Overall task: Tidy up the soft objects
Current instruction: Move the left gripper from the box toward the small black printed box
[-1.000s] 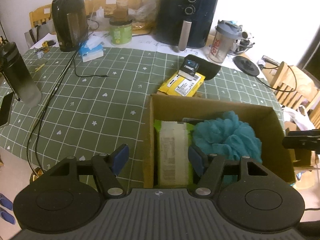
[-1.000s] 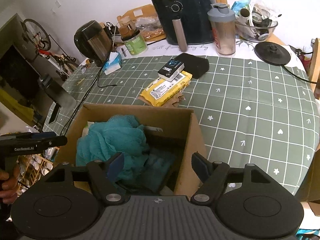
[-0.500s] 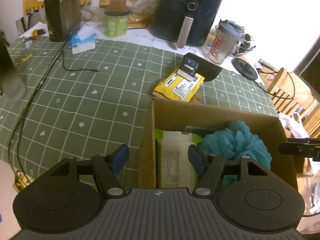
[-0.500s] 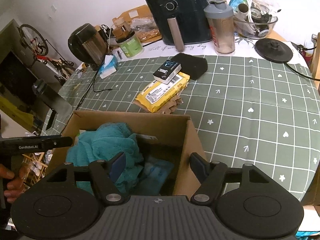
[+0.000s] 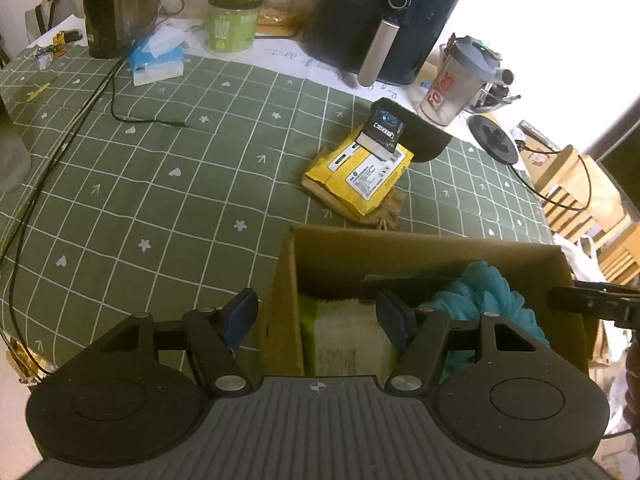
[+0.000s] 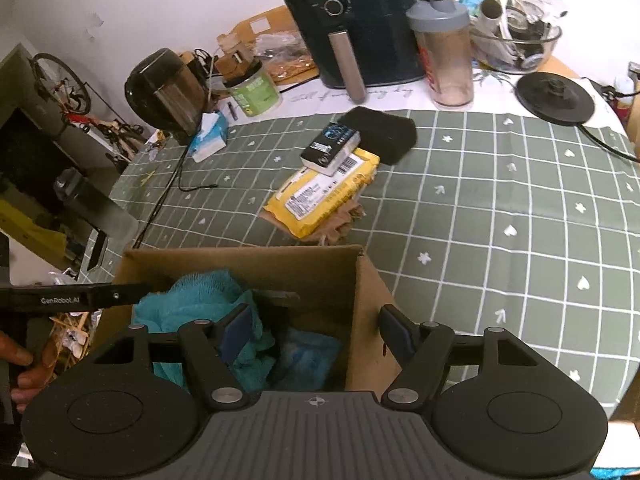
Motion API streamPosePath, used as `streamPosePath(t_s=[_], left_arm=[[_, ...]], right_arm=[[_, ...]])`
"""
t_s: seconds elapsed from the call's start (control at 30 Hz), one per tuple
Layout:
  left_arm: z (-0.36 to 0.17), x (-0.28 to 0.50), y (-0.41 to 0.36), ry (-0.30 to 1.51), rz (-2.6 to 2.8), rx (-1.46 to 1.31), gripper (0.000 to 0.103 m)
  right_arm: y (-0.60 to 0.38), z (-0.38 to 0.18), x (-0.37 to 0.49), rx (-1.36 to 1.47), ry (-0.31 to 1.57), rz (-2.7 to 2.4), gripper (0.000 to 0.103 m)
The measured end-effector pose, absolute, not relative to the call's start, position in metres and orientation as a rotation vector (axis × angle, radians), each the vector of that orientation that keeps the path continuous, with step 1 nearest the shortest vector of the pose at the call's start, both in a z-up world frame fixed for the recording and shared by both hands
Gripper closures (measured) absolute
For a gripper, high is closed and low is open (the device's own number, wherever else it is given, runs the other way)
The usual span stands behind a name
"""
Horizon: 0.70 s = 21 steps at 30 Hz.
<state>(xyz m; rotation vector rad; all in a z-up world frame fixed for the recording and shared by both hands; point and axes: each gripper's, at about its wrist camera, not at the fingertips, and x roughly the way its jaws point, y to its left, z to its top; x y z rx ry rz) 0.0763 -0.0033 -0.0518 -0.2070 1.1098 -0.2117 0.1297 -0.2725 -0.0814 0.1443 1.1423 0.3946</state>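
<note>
An open cardboard box (image 5: 420,248) stands at the table's near edge and shows in the right wrist view too (image 6: 240,264). Inside lie a teal bath pouf (image 5: 492,296), also in the right wrist view (image 6: 200,300), a green and white wipes pack (image 5: 344,332) and a blue cloth (image 6: 308,356). A yellow pack (image 5: 360,172) with a small dark box (image 5: 384,132) on top lies beyond the cardboard box, beside a black pad (image 5: 424,136). My left gripper (image 5: 318,318) is open and empty above the box's left wall. My right gripper (image 6: 314,330) is open and empty above its right wall.
A black air fryer (image 5: 384,16), a shaker bottle (image 5: 456,84), a green jar (image 5: 230,26), a kettle (image 5: 120,4) and a tissue pack (image 5: 158,58) stand at the back. A black cable (image 5: 80,112) runs across the left. Wooden chairs (image 5: 580,200) stand right.
Both grippers have drawn back and risen from the box, still open. The box now sits lower in both views and more of the table shows.
</note>
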Motion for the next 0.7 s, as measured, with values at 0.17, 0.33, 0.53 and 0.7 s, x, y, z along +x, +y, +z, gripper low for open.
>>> streamPosePath(t_s=[0.17,0.33,0.53,0.7], left_arm=[[-0.052,0.084,-0.007,1.120,-0.208,-0.225,0.038],[-0.052,0.089,-0.018,1.111,-0.208,-0.168,0.036],[-0.053,0.098,-0.012,1.148,-0.246,-0.181,0.035],[-0.037,0.104,0.001,1.115,-0.226,-0.182,0.035]], right_arm=[[-0.265,-0.084,0.138,0.109,1.160,0.378,0.031],[-0.266,-0.084,0.140,0.096,1.180,0.364,0.031],[-0.268,-0.081,0.143,0.053,1.179,0.344,0.030],[-0.279,-0.070,0.152,0.041,1.156,0.324,0.023]])
